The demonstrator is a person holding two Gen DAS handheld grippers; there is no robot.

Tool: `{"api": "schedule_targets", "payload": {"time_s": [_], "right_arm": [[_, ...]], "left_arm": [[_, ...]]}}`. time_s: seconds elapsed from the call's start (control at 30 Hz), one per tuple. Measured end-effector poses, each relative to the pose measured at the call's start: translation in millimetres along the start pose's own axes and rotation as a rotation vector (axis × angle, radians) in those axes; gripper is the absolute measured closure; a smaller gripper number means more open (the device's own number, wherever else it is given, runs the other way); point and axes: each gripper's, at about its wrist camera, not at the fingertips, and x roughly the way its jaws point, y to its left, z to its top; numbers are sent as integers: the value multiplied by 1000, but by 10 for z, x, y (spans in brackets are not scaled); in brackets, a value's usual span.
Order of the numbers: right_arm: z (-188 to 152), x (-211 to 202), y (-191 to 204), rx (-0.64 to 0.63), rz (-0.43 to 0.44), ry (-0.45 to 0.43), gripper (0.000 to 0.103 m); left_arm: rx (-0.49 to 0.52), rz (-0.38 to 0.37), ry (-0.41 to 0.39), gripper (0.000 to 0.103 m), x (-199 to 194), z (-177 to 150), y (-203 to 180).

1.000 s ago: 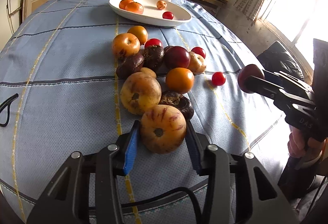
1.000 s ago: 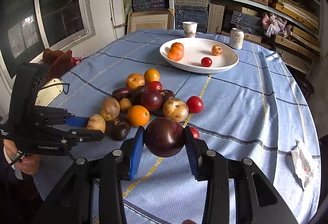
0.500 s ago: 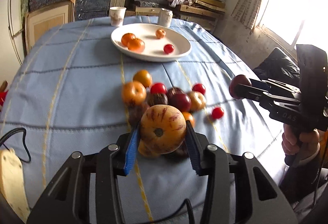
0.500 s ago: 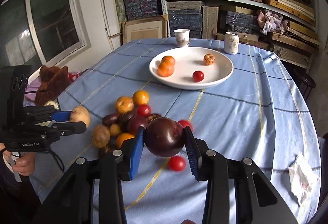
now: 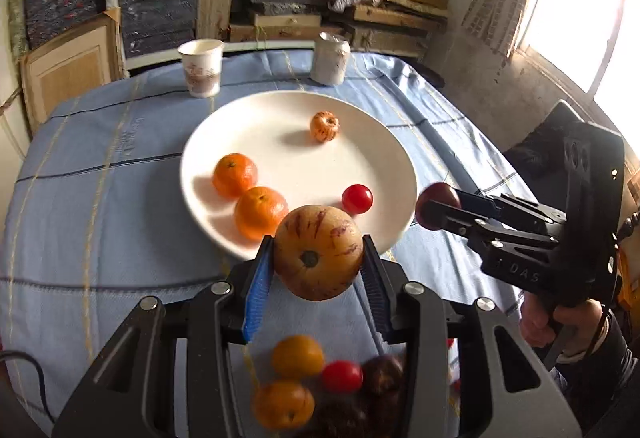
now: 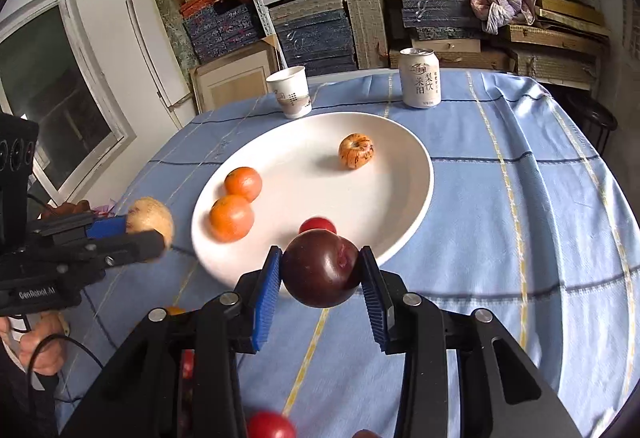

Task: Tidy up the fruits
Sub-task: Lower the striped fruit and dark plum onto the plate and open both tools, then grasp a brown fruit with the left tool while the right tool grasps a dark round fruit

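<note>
We note the left gripper [image 5: 318, 262] clamped on a tan fruit with purple streaks [image 5: 319, 252], held in the air at the near rim of the white plate [image 5: 392, 157]; the right gripper [image 6: 320, 276] is clamped on a dark purple plum [image 6: 322, 268], likewise at the plate's near edge. On the plate we count two oranges [image 6: 232, 217], touching, one small red tomato [image 5: 357, 199] and one small streaked fruit [image 6: 356, 150]. Behind the plate on the blue tablecloth [image 6: 520, 217] stand a paper cup [image 6: 290, 91] and a can [image 6: 420, 77]; more fruit lies below the left gripper.
</note>
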Motion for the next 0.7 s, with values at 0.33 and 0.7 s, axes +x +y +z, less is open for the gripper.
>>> {"api": "schedule_targets", "payload": {"time_s": [0.33,0.7], "right_arm": [[158,436,-84,-29,-15,34,59],[64,-380,267,-144,-33,-80,37]], "left_arm": [[56,74,79,61,605,225,-28],[42,117,-84,11,-347,82,-85]]}}
